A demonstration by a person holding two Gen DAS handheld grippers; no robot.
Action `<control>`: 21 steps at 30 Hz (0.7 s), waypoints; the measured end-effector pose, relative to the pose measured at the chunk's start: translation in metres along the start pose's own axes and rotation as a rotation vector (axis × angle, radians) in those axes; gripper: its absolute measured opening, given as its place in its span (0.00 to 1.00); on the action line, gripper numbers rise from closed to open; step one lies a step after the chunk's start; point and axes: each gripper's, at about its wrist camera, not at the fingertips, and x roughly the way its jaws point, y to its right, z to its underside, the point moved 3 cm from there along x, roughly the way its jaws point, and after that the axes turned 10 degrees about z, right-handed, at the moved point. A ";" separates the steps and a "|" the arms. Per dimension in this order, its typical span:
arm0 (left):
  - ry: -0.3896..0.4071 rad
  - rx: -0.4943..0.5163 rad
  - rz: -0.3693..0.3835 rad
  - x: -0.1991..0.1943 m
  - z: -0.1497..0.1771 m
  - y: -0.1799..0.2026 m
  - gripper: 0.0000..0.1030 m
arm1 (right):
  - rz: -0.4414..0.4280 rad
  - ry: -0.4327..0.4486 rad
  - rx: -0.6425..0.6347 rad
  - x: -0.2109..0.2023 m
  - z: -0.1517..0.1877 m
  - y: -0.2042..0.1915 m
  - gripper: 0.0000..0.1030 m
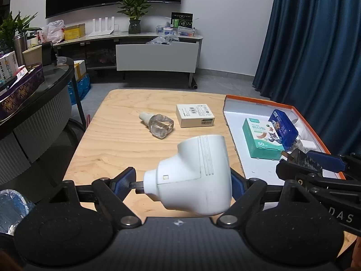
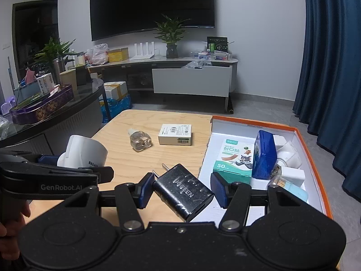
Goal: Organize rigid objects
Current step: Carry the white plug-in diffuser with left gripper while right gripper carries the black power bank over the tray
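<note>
Holding: white plug-in unit [image 1: 194, 176] clamped between the pads of the left gripper [image 1: 180, 184], raised over the near edge of the wooden table [image 1: 117, 140]. Holding: black charger [image 2: 183, 189] lying askew between the pads of the right gripper [image 2: 181, 189], prongs toward the far left, apparently pinched at its corners, hanging at the near left corner of the orange-rimmed box [image 2: 313, 158]. Lying inside the box already: teal plaster carton [image 2: 234, 158], blue case [image 2: 265, 155] standing on edge, several white pieces at the far right side. Remaining loose mid-table: clear bottle [image 1: 159, 124] on its side and, just beside it, white carton [image 1: 195, 115]. Step judged in hand: carrying both held items to the box. Next move likely calling for: lowering the charger onto the bare white floor near the box's near edge, spreading the pads, then bringing the white unit across the box's left rim.
</note>
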 end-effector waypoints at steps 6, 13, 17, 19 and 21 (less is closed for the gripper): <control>-0.005 0.005 0.009 0.001 -0.001 0.005 0.83 | 0.008 0.002 0.008 -0.002 0.000 0.007 0.65; -0.007 0.017 0.024 0.002 -0.003 0.014 0.83 | 0.028 0.006 0.021 -0.005 -0.002 0.017 0.65; -0.012 0.024 0.035 0.003 -0.004 0.021 0.83 | 0.040 0.007 0.030 -0.006 -0.002 0.025 0.65; -0.015 0.028 0.042 0.004 -0.005 0.025 0.83 | 0.045 0.008 0.038 -0.007 -0.001 0.028 0.65; -0.017 0.030 0.052 0.005 -0.005 0.030 0.83 | 0.048 0.009 0.048 -0.008 -0.001 0.033 0.65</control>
